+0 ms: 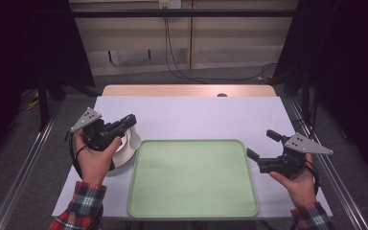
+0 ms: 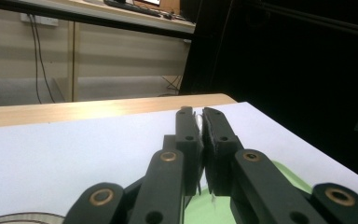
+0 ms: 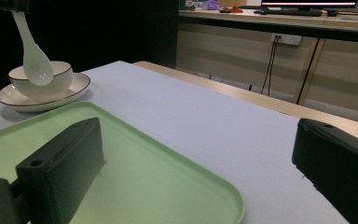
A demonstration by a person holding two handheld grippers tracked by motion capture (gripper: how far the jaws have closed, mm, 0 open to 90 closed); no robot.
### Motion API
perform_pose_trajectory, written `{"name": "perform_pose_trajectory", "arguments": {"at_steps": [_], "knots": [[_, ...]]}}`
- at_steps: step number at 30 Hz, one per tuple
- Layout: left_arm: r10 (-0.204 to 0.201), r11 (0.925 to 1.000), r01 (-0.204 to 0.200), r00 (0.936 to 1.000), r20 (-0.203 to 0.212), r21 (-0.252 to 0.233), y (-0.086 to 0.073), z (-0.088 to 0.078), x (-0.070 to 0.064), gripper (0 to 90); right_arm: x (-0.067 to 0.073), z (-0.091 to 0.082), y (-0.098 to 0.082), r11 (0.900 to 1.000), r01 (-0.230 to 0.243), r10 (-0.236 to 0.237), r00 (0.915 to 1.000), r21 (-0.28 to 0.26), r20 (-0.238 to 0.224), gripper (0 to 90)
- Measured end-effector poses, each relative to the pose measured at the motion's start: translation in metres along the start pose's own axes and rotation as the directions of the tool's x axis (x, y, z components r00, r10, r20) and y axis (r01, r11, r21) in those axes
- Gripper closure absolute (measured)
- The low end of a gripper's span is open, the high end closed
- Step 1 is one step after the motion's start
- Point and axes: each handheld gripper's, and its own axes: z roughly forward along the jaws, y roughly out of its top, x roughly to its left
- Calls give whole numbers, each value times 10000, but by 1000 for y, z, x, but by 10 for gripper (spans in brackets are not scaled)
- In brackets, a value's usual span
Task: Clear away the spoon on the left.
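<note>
We hold a white spoon [image 3: 31,51] in our left tongs [image 1: 124,123]. The jaws are clenched on its handle, and in the left gripper view a thin white sliver [image 2: 199,122] shows between the two black jaws. In the right gripper view the spoon hangs at the upper left of the frame. Its long side runs almost straight up and down, with the round scoop end at the bottom. The scoop hangs right in front of a white bowl [image 3: 42,78], and we cannot tell if it touches the bowl. The bowl sits on a saucer [image 3: 46,97] with a dark rim.

In the high view, the left tongs sit at the middle left, right over the bowl and saucer. The big green tray [image 1: 194,178] lies just to the right of them, in the lower middle. The tray looks bare, so nothing seems to stand in the spoon's way there.

Our right tongs [image 1: 264,147] wait at the right edge of the tray, with the jaws released wide and nothing in them. The left hand [image 1: 96,160] is the near one for the spoon.
</note>
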Motion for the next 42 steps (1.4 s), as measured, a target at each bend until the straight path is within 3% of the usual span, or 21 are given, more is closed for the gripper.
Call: {"name": "perform_pose_trajectory", "arguments": {"at_steps": [28, 42], "knots": [[-597, 9934, 544, 9970, 502, 1012, -48, 4, -12, 854, 1, 0, 0, 9999, 44, -44, 10000, 106, 0, 13], [-553, 9874, 444, 9961, 685, 1517, -65, 6, -21, 854, 1, 0, 0, 10000, 65, -65, 9999, 75, -77, 14]]}}
